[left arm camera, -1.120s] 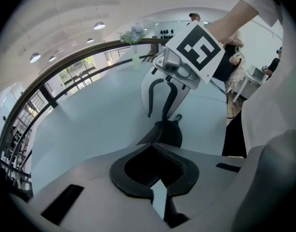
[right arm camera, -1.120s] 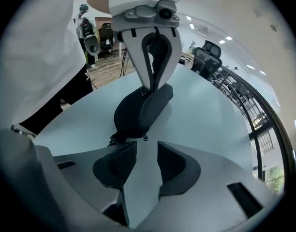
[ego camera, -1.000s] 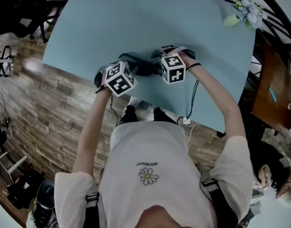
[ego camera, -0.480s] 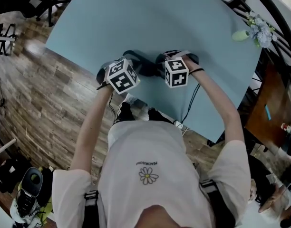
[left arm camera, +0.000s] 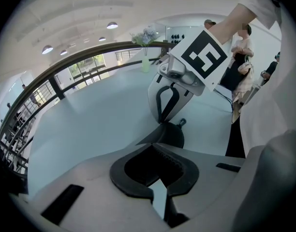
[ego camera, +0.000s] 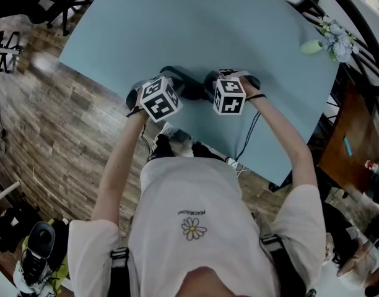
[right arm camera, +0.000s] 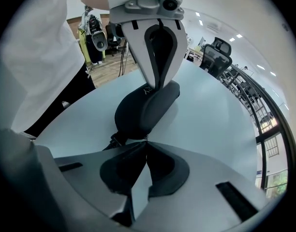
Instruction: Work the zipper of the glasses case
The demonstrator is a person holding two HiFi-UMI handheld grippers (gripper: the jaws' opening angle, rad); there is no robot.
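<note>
- A pale blue worktop (ego camera: pixel 239 23) stands on a wood-plank floor (ego camera: pixel 59 135), with a small vase of flowers (ego camera: pixel 333 33) at its far corner. The background shows an open, bright office with railings.
- The dark glasses case (right arm camera: pixel 143 108) lies near the person's edge of the worktop, stretched between the two grippers.
- Progress: the case looks closed and rounded, and no gap shows along its side. The zipper seam cannot be traced in any view. I judge the run of the zipper to be at or near one end, with most of the pull left to do.
- The left gripper (left arm camera: pixel 156 145) has its jaws brought together at the tips. The right gripper view shows them pinching the far end of the case, so this hand seems to be the anchor.
- The right gripper (right arm camera: pixel 147 142) also has its jaws closed to a point at the near end of the case. A tiny metal piece (right arm camera: pixel 147 138) sits at their tips. It is probably the zipper pull, but it is too small to be sure.
- A short strap loop (right arm camera: pixel 114 139) hangs off that same end, just beside the right gripper and not held by it.
</note>
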